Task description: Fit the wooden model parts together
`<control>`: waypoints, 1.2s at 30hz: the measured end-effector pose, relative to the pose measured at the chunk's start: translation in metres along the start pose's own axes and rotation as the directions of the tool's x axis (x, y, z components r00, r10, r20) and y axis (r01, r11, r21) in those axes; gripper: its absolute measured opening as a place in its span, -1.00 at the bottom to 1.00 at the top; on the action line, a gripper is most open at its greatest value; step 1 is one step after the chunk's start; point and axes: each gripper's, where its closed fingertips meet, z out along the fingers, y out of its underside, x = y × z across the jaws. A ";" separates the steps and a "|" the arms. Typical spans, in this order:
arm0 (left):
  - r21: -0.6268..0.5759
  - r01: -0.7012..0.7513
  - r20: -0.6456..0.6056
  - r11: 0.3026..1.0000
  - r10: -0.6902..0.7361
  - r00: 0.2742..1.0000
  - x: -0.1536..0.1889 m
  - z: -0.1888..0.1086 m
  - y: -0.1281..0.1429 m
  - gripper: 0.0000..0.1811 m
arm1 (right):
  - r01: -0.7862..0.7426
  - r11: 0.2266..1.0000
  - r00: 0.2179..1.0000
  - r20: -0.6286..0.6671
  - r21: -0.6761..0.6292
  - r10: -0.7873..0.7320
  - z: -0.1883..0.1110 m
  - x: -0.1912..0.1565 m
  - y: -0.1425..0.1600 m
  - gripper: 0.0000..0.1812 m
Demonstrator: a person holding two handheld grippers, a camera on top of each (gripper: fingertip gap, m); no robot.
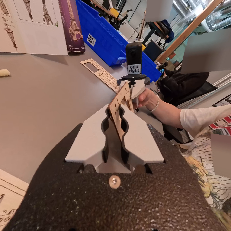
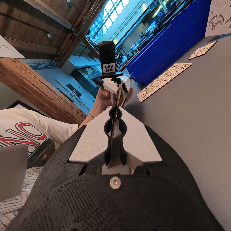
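Close up, the left hand-held gripper has its two grey fingers closed on the near end of a thin wooden frame piece, a pale plywood panel with a rectangular opening and small slots. The piece stands on edge and tilts up and away, held above the grey tabletop. At its far end the right hand-held gripper is also clamped onto it, so both tools grip the same panel from opposite ends. In the right wrist view the panel shows edge-on as a dark sliver pinched between the right tool's fingers, with the left hand-held gripper beyond. Farther off, a flat wooden parts sheet lies on the tabletop beside a blue bin. A purple kit box and an instruction sheet stand at the back.
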 end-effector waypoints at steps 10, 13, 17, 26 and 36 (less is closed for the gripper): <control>0.023 0.078 -0.047 0.997 -0.077 0.996 0.001 -0.010 -0.003 -0.74 | -0.005 1.000 1.000 0.018 0.000 0.005 -0.001 -0.002 0.000 -0.99; 0.028 0.078 -0.059 0.997 -0.076 0.995 0.002 -0.017 -0.004 -0.82 | -0.007 1.000 1.000 0.018 0.002 0.007 -0.001 -0.002 -0.001 -0.99; 0.022 0.046 -0.073 0.999 -0.044 0.996 0.008 -0.018 -0.005 -0.95 | -0.008 1.000 1.000 0.017 0.002 0.008 -0.001 -0.001 -0.001 -0.99; 0.029 -0.054 -0.020 0.998 0.055 0.998 0.007 -0.016 -0.007 -0.95 | -0.013 1.000 0.999 0.030 0.006 0.013 -0.002 -0.002 -0.001 -0.99; 0.031 -0.002 -0.002 1.000 0.002 1.000 0.000 -0.015 -0.006 -0.92 | -0.024 1.000 1.000 0.005 0.006 0.024 -0.002 0.002 -0.002 -0.99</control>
